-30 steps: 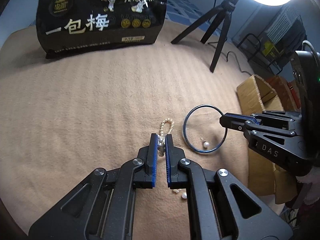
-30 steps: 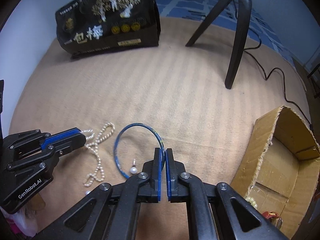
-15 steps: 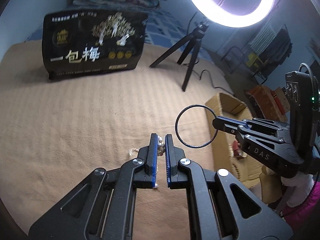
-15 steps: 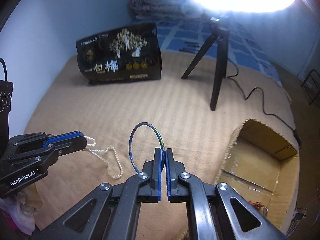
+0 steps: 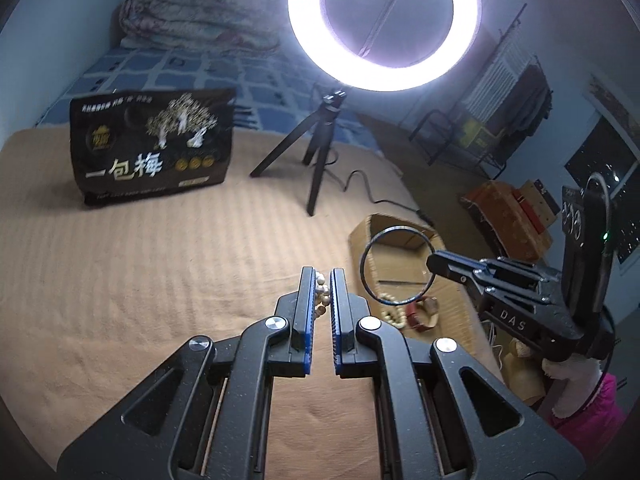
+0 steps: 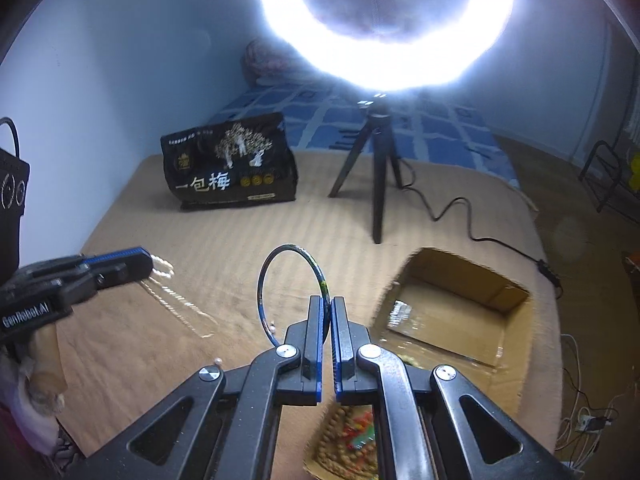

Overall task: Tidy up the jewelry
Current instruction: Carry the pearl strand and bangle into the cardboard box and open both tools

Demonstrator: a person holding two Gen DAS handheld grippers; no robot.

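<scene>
My left gripper is shut on a pearl necklace and holds it up off the tan blanket; the strand trails blurred below it in the right wrist view. My right gripper is shut on a thin dark blue bangle, lifted in the air; in the left wrist view the bangle hangs over the open cardboard box. The box holds beads and other jewelry. A small pearl earring lies on the blanket.
A black snack bag stands at the back left. A ring light on a black tripod stands behind the box, its cable running right across the blanket. Another cardboard box lies beyond the bed edge.
Both grippers have lifted off the blanket and tilted up, carrying the necklace and the bangle. The bangle has moved right, from beside the necklace to above the cardboard box.
</scene>
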